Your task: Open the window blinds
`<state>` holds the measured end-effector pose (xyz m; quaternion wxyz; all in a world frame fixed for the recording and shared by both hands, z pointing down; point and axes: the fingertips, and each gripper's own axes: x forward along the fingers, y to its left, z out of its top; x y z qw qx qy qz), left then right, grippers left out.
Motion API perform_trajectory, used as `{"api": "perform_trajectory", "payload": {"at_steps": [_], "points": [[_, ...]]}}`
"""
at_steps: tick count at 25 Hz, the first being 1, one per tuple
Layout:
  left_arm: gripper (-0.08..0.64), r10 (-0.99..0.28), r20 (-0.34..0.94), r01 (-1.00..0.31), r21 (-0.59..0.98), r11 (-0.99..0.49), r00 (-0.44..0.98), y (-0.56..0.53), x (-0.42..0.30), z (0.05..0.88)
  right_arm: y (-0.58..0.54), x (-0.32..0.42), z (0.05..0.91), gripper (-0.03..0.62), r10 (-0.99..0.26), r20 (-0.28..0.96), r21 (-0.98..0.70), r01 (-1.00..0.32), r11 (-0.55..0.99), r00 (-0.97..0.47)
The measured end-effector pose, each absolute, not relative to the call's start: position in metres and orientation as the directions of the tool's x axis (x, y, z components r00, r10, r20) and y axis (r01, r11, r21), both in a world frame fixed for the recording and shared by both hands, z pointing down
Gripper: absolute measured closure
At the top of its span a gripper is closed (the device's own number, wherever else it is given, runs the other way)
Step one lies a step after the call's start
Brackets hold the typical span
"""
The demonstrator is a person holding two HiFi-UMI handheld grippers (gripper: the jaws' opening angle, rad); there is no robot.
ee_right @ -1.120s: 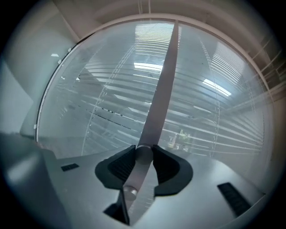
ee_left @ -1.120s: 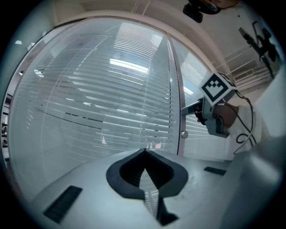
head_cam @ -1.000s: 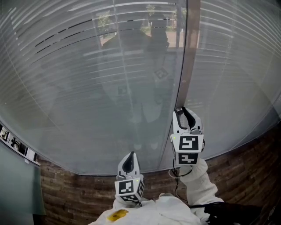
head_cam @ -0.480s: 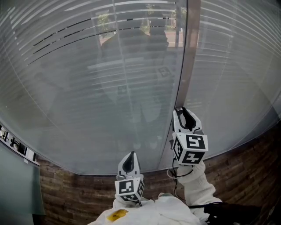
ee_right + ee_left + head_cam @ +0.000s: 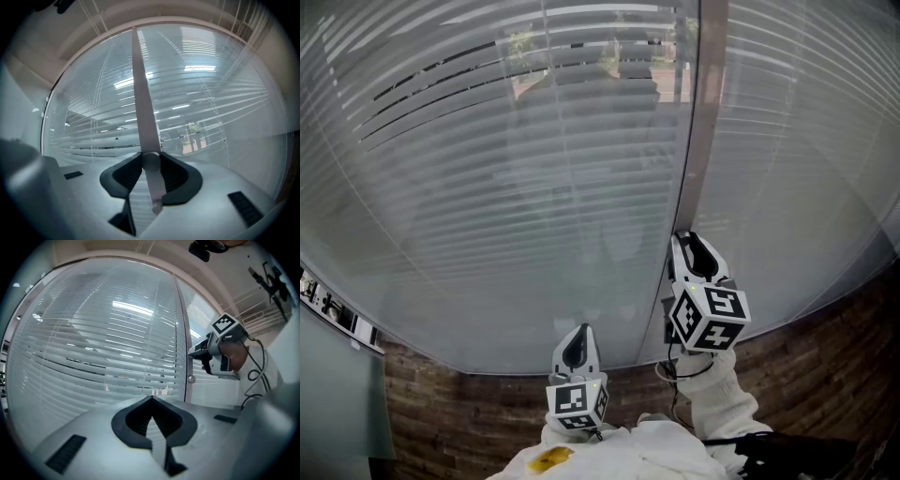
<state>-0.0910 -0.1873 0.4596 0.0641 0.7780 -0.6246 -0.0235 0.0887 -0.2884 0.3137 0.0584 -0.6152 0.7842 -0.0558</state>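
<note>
Your right gripper (image 5: 692, 240), clamping the knob (image 5: 151, 161), sits rolled since earlier; the slats (image 5: 487, 159) tilt further open. Your left gripper (image 5: 579, 331) rests closed, empty.

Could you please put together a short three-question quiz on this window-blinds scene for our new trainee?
1. Multiple choice: what is the right claw closed on?
A) a pull cord
B) the round knob on the window frame
C) a cleaning cloth
2. Fill in: the slats of the blinds run ____.
3. True or false: the left claw grips one of those slats.

Key:
1. B.
2. Horizontally.
3. False. Its jaws are together on nothing, short of the glass.
</note>
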Motion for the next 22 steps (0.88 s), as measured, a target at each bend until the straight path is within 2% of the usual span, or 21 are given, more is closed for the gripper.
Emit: {"api": "perform_trajectory", "payload": {"at_steps": [11,22], "points": [[0.561,-0.974,0.043,-0.968,0.13,-0.214,0.221,-0.1857,-0.0906,0.4605,-0.2892,0.0956,0.315,0.46,-0.969,-0.076,-0.535,-0.811,0.238,-0.235],[0.561,-0.975,0.044,-0.972,0.105,-0.212,0.217,-0.188,-0.0938,0.4626,-0.2897,0.0978,0.3159,0.46,-0.966,-0.113,-0.775,-0.588,0.232,-0.233]]}}
